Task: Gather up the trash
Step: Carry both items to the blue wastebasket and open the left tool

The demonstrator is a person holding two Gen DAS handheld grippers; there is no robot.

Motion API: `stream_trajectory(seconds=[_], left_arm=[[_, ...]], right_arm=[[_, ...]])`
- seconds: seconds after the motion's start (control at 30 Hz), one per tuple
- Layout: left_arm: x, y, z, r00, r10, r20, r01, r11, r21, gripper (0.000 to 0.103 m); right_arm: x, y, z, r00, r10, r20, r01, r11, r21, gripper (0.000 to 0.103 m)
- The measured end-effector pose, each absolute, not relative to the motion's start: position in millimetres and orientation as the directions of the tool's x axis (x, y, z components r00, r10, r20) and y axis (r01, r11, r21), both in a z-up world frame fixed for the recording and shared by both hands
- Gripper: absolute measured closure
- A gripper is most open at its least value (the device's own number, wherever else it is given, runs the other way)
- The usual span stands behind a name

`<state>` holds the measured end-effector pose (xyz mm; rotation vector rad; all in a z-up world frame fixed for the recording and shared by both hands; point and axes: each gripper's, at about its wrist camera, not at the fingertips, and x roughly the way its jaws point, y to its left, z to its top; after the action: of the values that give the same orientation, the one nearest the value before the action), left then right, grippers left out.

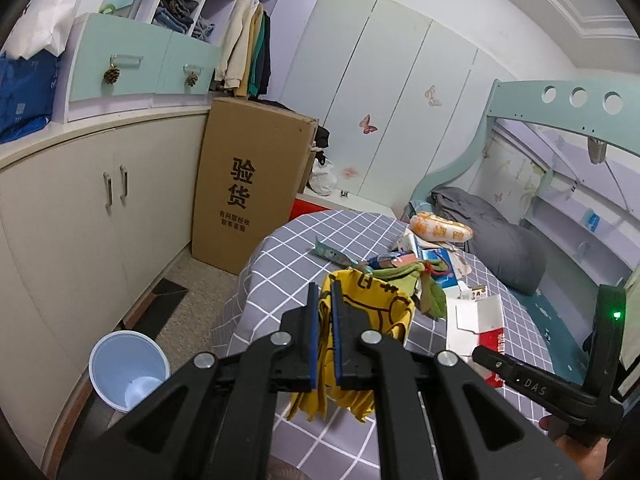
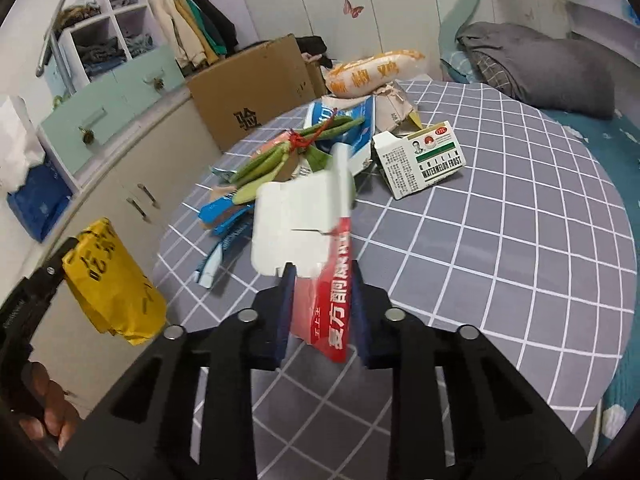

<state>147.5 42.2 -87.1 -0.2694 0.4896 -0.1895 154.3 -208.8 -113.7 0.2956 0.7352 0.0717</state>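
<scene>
Left hand-held gripper: pads pressed together on the rim of a yellow bag, which hangs at the near edge of the bed, mouth partly open. Right hand-held gripper: pinching a flattened red-and-white carton, lifted clear of the checked sheet, just beside the bag.

Progress, judged: early. This carton is on its way to the bag; whether anything is already inside, cannot tell.

Left on the bed beyond: a green bundle tied with red string lying on blue wrappers, a white medicine box standing tilted, crumpled brown paper, an orange snack packet farthest. A blue bin stands on the floor, empty.
</scene>
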Motion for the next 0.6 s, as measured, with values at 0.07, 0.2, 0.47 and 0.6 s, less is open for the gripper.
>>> stream_trajectory(seconds=[0.07,0.2,0.47,0.6], left_arm=[[145.8,41.1,-87.3,0.864,-0.249,-0.437,0.122,0.946,-0.299,0.098],[142.8,40.5,-89.2,0.862,-0.257,-0.438,0.129,0.945,-0.301,0.098],[140.5,56.7,-87.3,0.867,-0.261,-0.425,0.121,0.937,-0.328,0.098],[135.7,77.7,-85.2,0.879,-0.236,-0.415,0.093,0.937,-0.337,0.098]], right_arm=[[153.2,-208.0,-113.5,0.741,0.172,-0.649,0.035,0.956,0.292,0.082],[147.8,-207.2,-113.3,0.752,0.184,-0.633,0.027,0.951,0.308,0.087],[135.3,-196.7,-92.0,0.801,0.21,-0.56,-0.019,0.945,0.327,0.088],[132.8,-165.5,-70.5,0.808,0.271,-0.522,-0.118,0.944,0.308,0.088]])
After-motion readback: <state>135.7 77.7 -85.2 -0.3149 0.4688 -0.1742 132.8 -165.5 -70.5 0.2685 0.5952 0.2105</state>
